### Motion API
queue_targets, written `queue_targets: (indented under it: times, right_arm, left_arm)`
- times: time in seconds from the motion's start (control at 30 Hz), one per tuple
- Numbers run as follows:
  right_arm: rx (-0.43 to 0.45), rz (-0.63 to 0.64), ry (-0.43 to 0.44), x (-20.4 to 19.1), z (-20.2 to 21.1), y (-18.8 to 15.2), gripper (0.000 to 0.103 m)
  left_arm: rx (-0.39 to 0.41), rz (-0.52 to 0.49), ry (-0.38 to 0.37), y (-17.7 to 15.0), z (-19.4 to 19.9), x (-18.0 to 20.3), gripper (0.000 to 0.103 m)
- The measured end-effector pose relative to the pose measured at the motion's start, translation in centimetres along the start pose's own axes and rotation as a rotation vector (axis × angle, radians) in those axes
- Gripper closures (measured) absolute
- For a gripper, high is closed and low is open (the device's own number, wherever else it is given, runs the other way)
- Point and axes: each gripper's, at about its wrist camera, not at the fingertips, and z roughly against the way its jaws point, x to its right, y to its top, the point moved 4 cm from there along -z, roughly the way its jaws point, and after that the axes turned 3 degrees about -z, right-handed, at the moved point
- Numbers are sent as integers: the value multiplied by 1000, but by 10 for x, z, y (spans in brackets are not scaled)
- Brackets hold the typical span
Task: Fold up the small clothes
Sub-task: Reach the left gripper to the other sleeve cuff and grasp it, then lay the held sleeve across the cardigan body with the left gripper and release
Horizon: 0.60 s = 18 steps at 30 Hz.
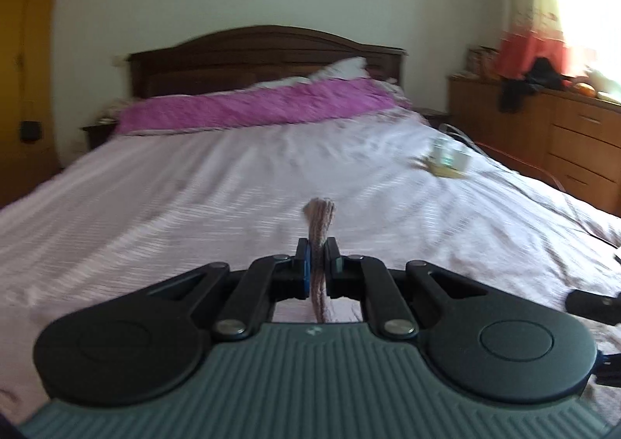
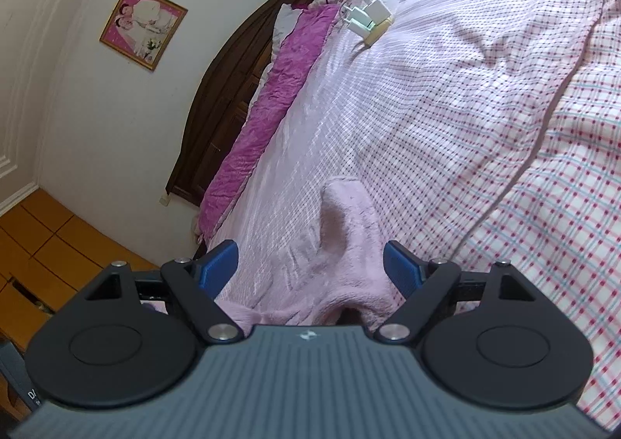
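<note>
Garment [image 1: 319, 245] pinched in left claw [image 1: 318, 250]; right claw [image 2: 310, 264] agape.

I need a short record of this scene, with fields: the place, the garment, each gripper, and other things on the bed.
place: bed with a checked cover, dark wooden headboard
garment: pale pink fleecy piece, lying on the bed
left gripper: shut on a gathered strip of pinkish cloth
right gripper: open, jaws on either side of the garment, not pressing it
other things: magenta blanket near the headboard; white chargers with cables
</note>
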Motion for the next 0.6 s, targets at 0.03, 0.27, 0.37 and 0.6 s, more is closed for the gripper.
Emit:
queue_targets:
  times: [0.03, 0.27, 0.37, 0.6]
  right_arm:
    - [-4, 5, 1, -1, 0, -1, 16]
    - [-34, 66, -15, -10, -7, -11, 16]
    - [-58, 90, -30, -12, -12, -17, 16]
    - [-89, 193, -92, -17, -18, -29, 16]
  left_arm:
    - [3, 3, 19, 0, 3, -9, 95]
    - [-53, 37, 166, -25, 14, -74, 95]
    - [-111, 48, 217, -48, 15, -95, 94]
    - [-260, 83, 216, -95, 13, -118, 90]
